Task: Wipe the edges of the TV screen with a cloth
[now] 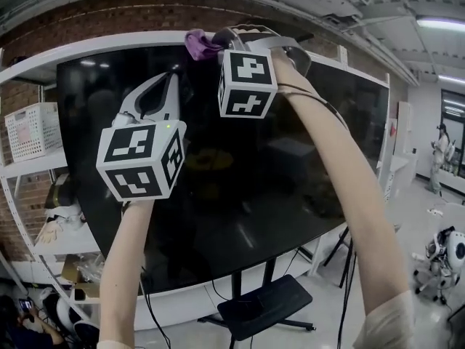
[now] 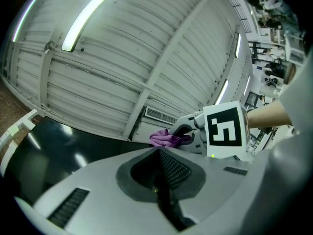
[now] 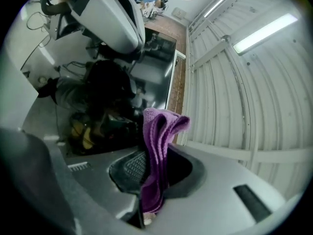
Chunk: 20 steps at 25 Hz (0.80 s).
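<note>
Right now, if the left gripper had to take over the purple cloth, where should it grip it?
The loose folded end of the purple cloth poking past the right gripper, approached from the side where the left gripper is: only that end is free.

No legible text, brand, number or label appears in any view.

The only printed marks are black-and-white square code patterns:
- Left marker cube [image 1: 142, 158]: one pattern on each visible face.
- Right marker cube [image 1: 247, 82]: one pattern on each visible face. In the left gripper view its pattern loosely resembles figures, but it is probably coding, not lettering.

The TV screen [image 1: 240, 195] frame shows no readable brand mark; at this resolution any small print would be lost.
</note>
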### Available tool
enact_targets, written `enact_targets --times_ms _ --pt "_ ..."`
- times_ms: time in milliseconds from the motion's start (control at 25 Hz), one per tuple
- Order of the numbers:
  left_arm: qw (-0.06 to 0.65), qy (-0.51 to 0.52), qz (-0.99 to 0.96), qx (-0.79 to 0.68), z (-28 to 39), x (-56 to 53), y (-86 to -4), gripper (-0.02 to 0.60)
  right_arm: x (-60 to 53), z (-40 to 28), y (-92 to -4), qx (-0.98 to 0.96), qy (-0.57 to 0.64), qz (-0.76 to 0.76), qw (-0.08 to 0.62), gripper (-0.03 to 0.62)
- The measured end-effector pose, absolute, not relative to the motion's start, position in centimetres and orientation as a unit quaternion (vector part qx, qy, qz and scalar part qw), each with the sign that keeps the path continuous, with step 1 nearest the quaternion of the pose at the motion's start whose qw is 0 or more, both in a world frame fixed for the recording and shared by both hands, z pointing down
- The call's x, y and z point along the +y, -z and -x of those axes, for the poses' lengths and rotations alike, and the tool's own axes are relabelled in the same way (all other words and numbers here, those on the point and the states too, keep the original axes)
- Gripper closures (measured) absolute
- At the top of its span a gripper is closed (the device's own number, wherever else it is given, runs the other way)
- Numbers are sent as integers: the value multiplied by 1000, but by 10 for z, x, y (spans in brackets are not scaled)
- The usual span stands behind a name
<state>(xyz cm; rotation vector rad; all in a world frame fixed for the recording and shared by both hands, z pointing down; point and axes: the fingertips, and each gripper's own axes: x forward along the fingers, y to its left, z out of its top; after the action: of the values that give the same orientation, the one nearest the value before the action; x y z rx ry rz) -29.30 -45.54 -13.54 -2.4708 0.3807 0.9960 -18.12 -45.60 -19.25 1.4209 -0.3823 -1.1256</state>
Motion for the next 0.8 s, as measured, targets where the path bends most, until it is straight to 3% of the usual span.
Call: enact_targets --times_ms 800 --pt "194 -422 885 34 89 -286 140 566 -310 -14 187 -164 473 -628 596 543"
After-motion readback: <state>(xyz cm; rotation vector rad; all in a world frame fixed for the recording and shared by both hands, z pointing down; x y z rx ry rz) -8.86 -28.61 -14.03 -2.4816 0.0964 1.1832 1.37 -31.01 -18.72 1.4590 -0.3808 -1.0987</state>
